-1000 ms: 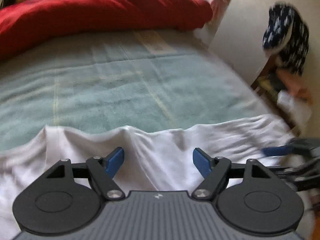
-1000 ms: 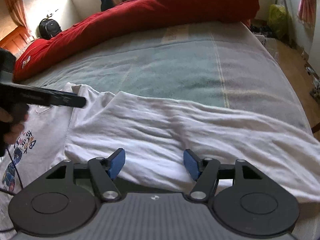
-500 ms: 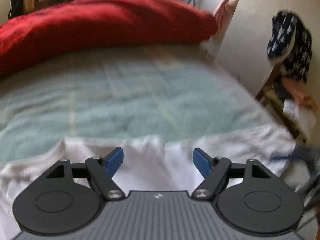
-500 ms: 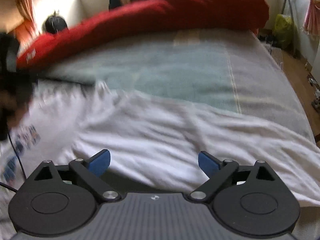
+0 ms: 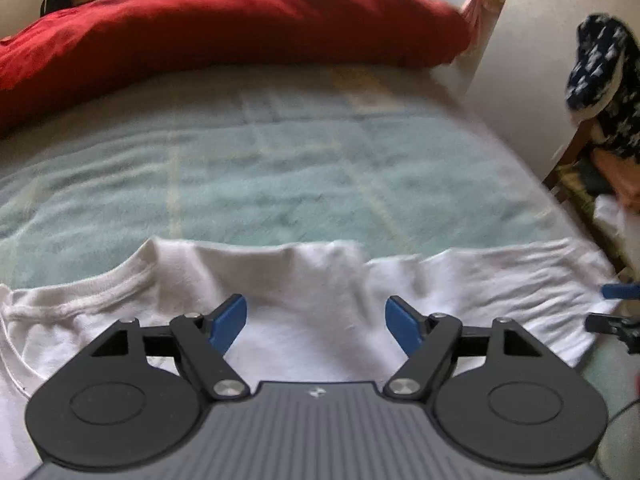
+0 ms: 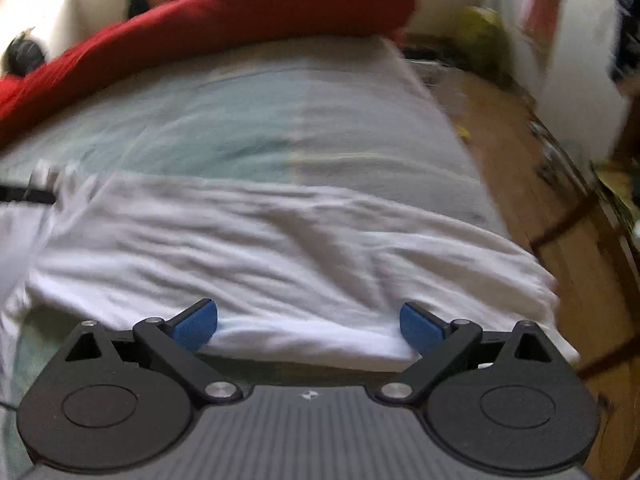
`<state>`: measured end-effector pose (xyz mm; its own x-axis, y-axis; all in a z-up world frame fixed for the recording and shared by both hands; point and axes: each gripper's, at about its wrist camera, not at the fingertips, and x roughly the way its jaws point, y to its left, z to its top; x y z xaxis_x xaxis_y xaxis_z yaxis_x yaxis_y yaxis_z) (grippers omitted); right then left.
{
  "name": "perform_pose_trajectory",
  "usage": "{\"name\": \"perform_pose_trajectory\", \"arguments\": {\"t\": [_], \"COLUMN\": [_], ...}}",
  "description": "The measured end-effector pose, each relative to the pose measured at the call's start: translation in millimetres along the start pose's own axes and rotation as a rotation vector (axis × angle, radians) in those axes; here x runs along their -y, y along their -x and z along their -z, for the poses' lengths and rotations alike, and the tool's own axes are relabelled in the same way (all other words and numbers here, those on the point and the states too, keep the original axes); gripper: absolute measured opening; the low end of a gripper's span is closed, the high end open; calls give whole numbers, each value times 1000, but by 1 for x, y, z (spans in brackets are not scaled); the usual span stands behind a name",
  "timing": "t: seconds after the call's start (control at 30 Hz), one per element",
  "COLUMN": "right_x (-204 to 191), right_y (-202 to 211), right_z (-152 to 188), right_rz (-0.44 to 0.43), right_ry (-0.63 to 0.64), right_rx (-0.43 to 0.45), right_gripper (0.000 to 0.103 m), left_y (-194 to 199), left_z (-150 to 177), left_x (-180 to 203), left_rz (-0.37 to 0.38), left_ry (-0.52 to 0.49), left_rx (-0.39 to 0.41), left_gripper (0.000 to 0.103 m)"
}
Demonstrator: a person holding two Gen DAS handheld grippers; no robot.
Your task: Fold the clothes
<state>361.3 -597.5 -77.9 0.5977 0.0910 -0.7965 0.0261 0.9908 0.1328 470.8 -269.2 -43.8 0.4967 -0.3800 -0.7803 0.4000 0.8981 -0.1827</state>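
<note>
white shirt (image 5: pixel 304 312) lies flat and wrinkly across the near part of the green blanket (image 5: pixel 256 184). left claw (image 5: pixel 316 322) is wide apart over its collar end, holding nothing. right claw (image 6: pixel 308 326) is wide apart too, at its near edge. red pillow (image 5: pixel 224 20) sits far back.

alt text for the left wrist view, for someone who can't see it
An open left gripper with blue fingertips hovers over a white T-shirt spread on a pale green blanket. A red duvet lies bunched along the far side of the bed, and the right gripper's tip pokes in at the right edge.
</note>
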Motion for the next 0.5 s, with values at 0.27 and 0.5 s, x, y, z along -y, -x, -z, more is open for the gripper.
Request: {"name": "perform_pose_trajectory", "arguments": {"t": [0.27,0.5], "right_x": [22,68], "right_y": [-31,-16], "right_z": [-8,9], "right_rz": [9,87], "right_ry": [-35,-114], "right_rx": [23,13], "right_gripper": [100,103], "left_y": [-9,-40], "left_z": [-8,1], "left_x": [52,80], "left_rz": [208,215], "left_ry": [-28,-84], "left_rx": [-34,-86], "left_gripper": [76,76]}}
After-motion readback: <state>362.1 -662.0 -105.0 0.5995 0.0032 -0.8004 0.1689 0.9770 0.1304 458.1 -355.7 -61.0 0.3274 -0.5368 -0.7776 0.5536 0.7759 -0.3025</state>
